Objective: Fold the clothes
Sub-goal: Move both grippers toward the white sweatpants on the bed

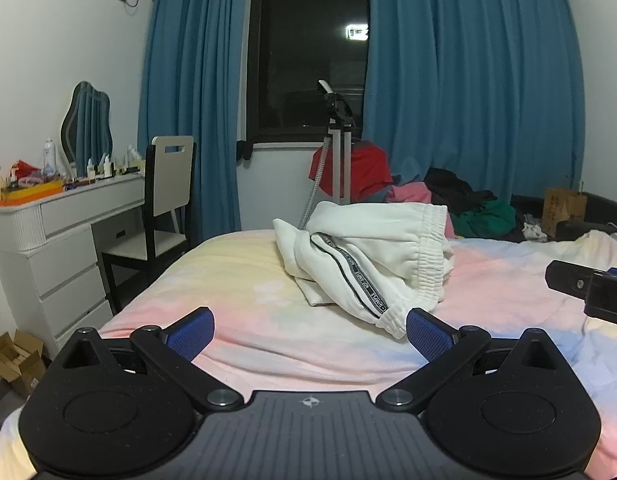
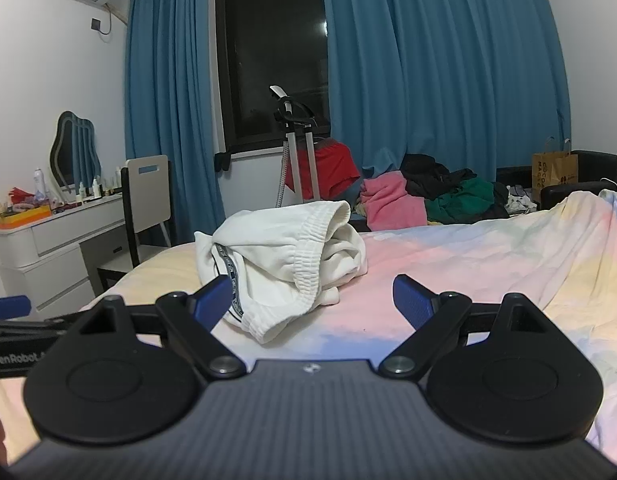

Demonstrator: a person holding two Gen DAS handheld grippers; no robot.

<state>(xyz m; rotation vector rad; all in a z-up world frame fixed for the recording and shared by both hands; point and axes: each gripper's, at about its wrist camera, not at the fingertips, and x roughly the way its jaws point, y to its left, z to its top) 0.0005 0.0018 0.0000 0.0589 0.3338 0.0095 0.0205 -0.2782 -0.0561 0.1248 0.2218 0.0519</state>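
Observation:
White sweatpants [image 1: 368, 256] with a black lettered side stripe lie bunched in a heap on the pastel bedsheet [image 1: 244, 280]. My left gripper [image 1: 310, 332] hovers open just short of the heap, its right fingertip beside a cuff. Nothing sits between its blue pads [image 1: 192, 334]. In the right wrist view the same sweatpants [image 2: 284, 260] lie ahead and slightly left. My right gripper [image 2: 312, 300] is open and empty, with its left pad [image 2: 214, 300] in front of the heap's near edge. The right gripper's body shows at the right edge of the left wrist view [image 1: 588, 288].
A pile of red, pink, black and green clothes [image 2: 428, 192] lies past the far side of the bed, beside a garment steamer stand [image 1: 340, 152]. A white dresser [image 1: 64, 240] with a chair [image 1: 164, 200] stands left. Blue curtains [image 1: 468, 80] frame a dark window. Open sheet [image 2: 488, 264] spreads right.

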